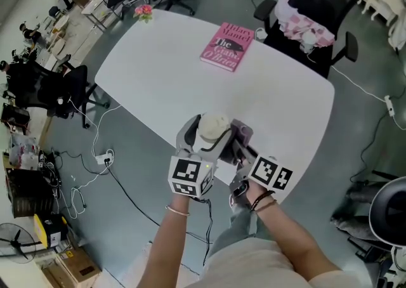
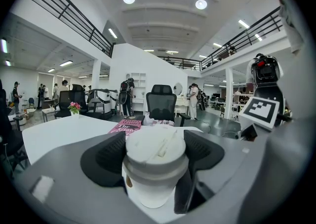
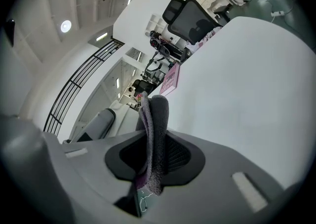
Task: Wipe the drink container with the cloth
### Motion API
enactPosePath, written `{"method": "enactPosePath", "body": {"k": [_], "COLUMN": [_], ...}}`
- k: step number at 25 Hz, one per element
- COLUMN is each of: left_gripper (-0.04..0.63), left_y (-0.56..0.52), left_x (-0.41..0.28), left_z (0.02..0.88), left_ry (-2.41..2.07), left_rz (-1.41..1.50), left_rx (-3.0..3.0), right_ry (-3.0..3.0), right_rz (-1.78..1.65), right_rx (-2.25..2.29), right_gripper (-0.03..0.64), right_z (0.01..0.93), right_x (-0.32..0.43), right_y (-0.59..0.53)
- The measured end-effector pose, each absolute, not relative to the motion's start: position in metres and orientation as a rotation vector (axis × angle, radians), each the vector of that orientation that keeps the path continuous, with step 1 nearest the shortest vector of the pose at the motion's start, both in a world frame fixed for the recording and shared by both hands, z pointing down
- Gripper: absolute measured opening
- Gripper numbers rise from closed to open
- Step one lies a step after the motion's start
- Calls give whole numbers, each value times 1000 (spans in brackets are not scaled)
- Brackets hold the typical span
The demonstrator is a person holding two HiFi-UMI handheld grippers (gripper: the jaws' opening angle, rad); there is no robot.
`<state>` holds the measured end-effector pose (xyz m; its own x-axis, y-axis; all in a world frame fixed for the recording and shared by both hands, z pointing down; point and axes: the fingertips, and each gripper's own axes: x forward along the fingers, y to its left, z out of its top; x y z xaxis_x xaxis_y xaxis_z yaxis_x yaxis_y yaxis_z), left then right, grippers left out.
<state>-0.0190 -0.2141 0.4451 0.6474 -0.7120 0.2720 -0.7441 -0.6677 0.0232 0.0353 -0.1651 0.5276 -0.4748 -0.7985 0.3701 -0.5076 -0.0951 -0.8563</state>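
A white paper cup with a white lid [image 2: 154, 166] stands between the black pads of my left gripper [image 2: 154, 156], which is shut on it. In the head view the cup [image 1: 212, 127] is held over the near edge of the white table [image 1: 158, 84], with my left gripper [image 1: 204, 136] round it. My right gripper [image 3: 154, 154] is shut on a folded grey cloth [image 3: 154, 139] that sticks up out of the jaws. In the head view the right gripper [image 1: 241, 144] sits just right of the cup, with the cloth [image 1: 240, 133] close beside it.
A pink book [image 1: 227, 45] lies at the table's far side. A small pot of pink flowers [image 1: 143, 12] stands at the far left corner. A black office chair [image 1: 311, 14] with pink cloth on it is behind the table. Cables lie on the floor at the left.
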Motion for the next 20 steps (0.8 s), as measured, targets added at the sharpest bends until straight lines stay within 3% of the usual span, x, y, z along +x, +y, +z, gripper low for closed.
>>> {"method": "enactPosePath", "body": {"k": [20], "left_gripper": [369], "left_y": [-215], "left_x": [-20], "left_z": [444], "left_ry": [-1209], "left_rz": [355], "left_rx": [2726], "right_ry": [1920], "right_rz": [-1674], "right_rx": [-1569], "right_gripper": [67], "right_z": [576], "right_x": [33], "right_y": [-169]}}
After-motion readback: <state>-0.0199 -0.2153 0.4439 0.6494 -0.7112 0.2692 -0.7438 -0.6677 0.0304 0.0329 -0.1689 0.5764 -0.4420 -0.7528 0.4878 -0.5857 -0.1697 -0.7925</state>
